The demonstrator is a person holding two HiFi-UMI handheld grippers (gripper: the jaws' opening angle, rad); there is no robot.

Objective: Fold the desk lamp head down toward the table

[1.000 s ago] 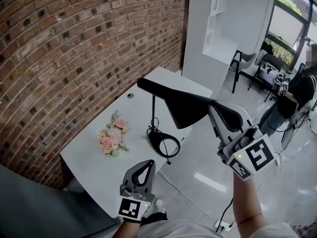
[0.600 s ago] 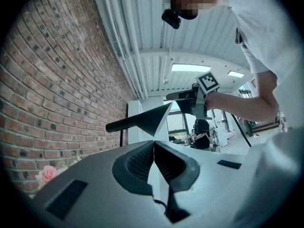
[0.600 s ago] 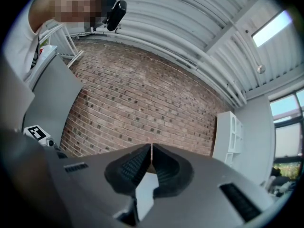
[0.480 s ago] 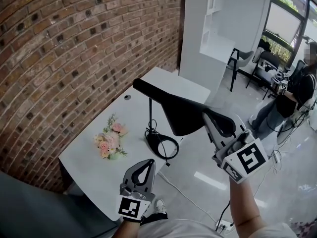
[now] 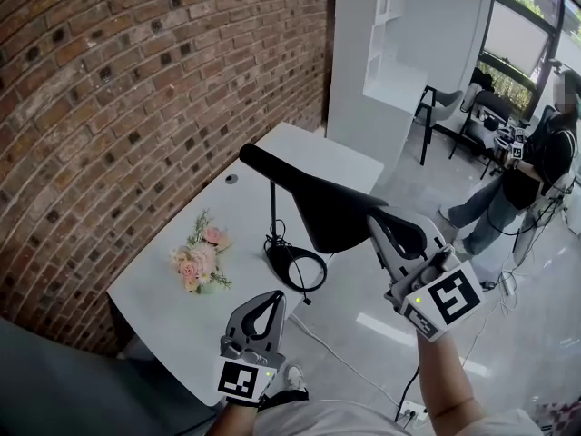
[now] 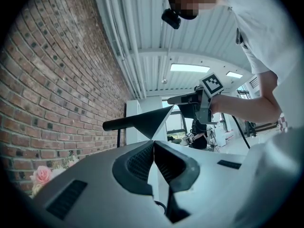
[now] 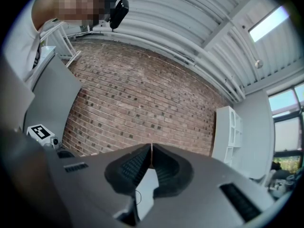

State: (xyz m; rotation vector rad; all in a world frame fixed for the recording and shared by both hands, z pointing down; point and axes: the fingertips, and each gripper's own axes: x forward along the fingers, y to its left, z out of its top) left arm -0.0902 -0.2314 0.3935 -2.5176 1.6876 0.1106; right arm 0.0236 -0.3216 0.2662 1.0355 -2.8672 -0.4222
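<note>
Okay: lamp head raised, both grippers closed on nothing

Head view first. We see the desk lamp (image 5: 331, 216) on the white worktop (image 5: 313, 153) that runs along the brick wall (image 5: 136, 89). Its ring base (image 5: 297, 264) sits near the worktop's front edge. A thin stem (image 5: 271, 209) goes straight up, and the black lamp head (image 5: 304, 189) sits on top, well above the worktop. The head's narrow end is toward the wall and its wide cone end is toward the right gripper (image 5: 375, 216). That gripper's tip overlaps the cone's rim, and we can't tell whether they touch. The left gripper (image 5: 271, 296) hangs lower, in front of the worktop's edge and apart from the lamp. A flower bunch (image 5: 201, 260) lies left of the base, apart from it. A person (image 5: 545, 157) stands far back, near a chair (image 5: 440, 112).

Left gripper view next. Its fingers (image 6: 135, 163) are pressed together with nothing between them. Beyond them the lamp head (image 6: 145, 121) shows as a dark cone. The right gripper (image 6: 171, 100) is just beside the cone's wide end. The flower bunch (image 6: 42, 175) is low at the left, by the bricks.

Right gripper view last. Its fingers (image 7: 128, 167) meet tip to tip and hold nothing. Past them we see only the brick wall (image 7: 142, 103) and a white shelf unit (image 7: 232, 132).
</note>
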